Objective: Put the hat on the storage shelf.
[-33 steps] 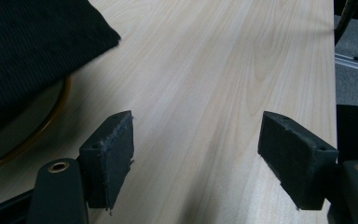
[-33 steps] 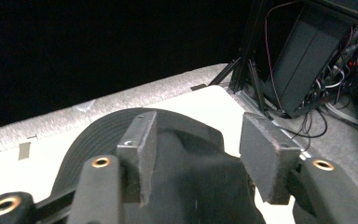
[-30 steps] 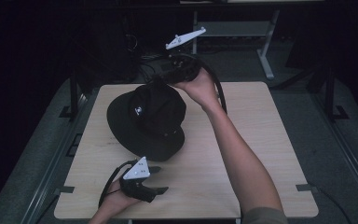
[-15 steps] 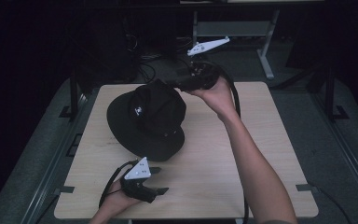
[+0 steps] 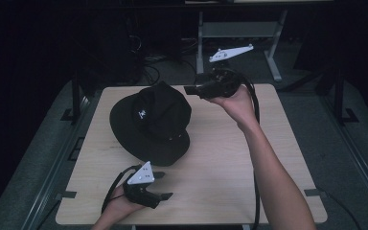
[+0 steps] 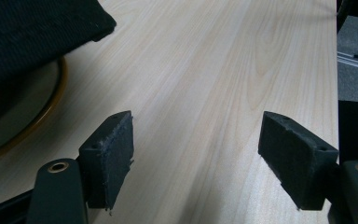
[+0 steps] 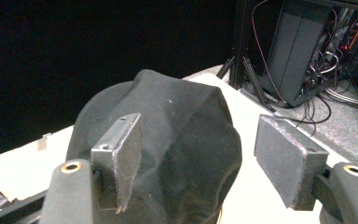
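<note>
Since the earlier frames the right gripper [image 5: 188, 89] has drawn back from the hat [image 5: 152, 123] toward the far right of the surface [image 5: 230, 163], and its jaws have just been opening; they stand wide with nothing between them, pointing at the hat's crown. The hat lies unmoved on the far left part of the surface, a small white logo on its crown, too small to read. The left gripper [image 5: 165, 186] rests near the front edge, jaws wide and empty, forearm low.
</note>
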Tool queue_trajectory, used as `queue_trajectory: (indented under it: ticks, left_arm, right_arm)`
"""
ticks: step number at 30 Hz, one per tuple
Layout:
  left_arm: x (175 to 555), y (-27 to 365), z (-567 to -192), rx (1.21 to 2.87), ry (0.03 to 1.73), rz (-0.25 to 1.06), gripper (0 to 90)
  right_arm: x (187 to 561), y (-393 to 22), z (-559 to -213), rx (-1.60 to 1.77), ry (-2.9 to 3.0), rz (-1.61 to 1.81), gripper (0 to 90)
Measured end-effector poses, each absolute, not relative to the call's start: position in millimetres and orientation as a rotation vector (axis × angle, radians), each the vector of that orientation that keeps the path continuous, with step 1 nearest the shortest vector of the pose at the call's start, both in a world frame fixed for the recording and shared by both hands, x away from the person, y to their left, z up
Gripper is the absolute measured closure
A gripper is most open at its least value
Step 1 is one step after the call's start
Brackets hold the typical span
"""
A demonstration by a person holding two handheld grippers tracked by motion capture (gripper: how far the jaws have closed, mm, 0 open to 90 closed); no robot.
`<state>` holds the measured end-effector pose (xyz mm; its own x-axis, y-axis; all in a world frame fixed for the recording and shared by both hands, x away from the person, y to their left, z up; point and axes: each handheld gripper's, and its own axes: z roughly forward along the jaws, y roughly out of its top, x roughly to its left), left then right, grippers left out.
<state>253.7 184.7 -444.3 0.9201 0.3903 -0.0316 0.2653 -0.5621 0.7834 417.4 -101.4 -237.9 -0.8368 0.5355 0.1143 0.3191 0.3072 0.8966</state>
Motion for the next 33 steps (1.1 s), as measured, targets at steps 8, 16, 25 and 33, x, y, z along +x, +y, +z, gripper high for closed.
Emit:
queue_trajectory:
  ticks: [8, 16, 25, 33]
  left_arm:
    - [253, 185, -444, 2.201, 0.462, 0.185, 26.1]
    - [252, 186, -443, 2.196, 0.462, 0.192, 26.1]
    - [251, 187, -443, 2.184, 0.466, 0.194, 25.6]
    - [252, 187, -443, 2.184, 0.47, 0.194, 24.4]
  right_arm:
    - [414, -112, -243, 0.82, 2.359, 1.545, 29.9]
    - [411, -120, -248, 0.85, 2.355, 1.538, 26.9]
    - [404, -131, -256, 0.876, 2.351, 1.548, 26.4]
    - [398, -145, -265, 0.917, 2.341, 1.544, 24.1]
